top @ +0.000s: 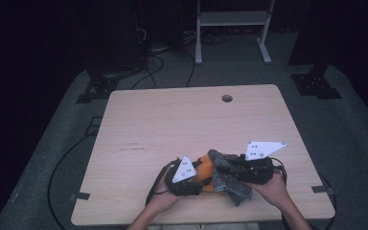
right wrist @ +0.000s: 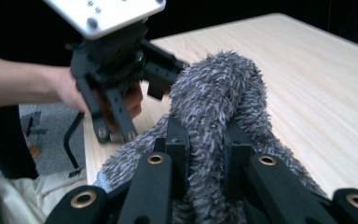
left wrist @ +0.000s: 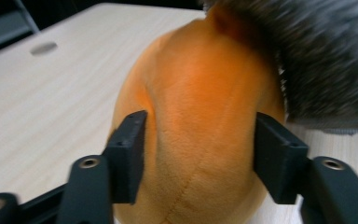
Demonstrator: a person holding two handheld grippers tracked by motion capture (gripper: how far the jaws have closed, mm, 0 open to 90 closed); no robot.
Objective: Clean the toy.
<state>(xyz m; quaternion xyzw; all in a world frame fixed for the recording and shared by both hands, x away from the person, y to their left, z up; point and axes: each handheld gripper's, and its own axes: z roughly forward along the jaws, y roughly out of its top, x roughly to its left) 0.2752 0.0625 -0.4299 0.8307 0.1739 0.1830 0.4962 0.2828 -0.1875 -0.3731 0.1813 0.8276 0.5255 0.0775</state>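
Observation:
An orange plush thing (left wrist: 200, 93) lies near the table's front edge, seen in the high view as an orange patch (top: 204, 167). My left gripper (left wrist: 200, 158) is shut on it, one pad pressing on each side. A grey fuzzy cloth (right wrist: 219, 88) drapes over the plush thing's far end (left wrist: 326, 56) and spills toward the front (top: 237, 194). My right gripper (right wrist: 205, 149) is shut on a fold of this cloth. The two grippers face each other, left gripper (top: 197, 175) and right gripper (top: 223, 168), nearly touching. In the right gripper view the left gripper (right wrist: 121, 93) sits just beyond the cloth.
The light wooden table (top: 172, 120) has a round hole (top: 227, 98) near its far edge. A white metal rack (top: 232, 28) and stand feet with cables (top: 148, 62) sit on the dark floor behind it. The person's forearms enter from the bottom.

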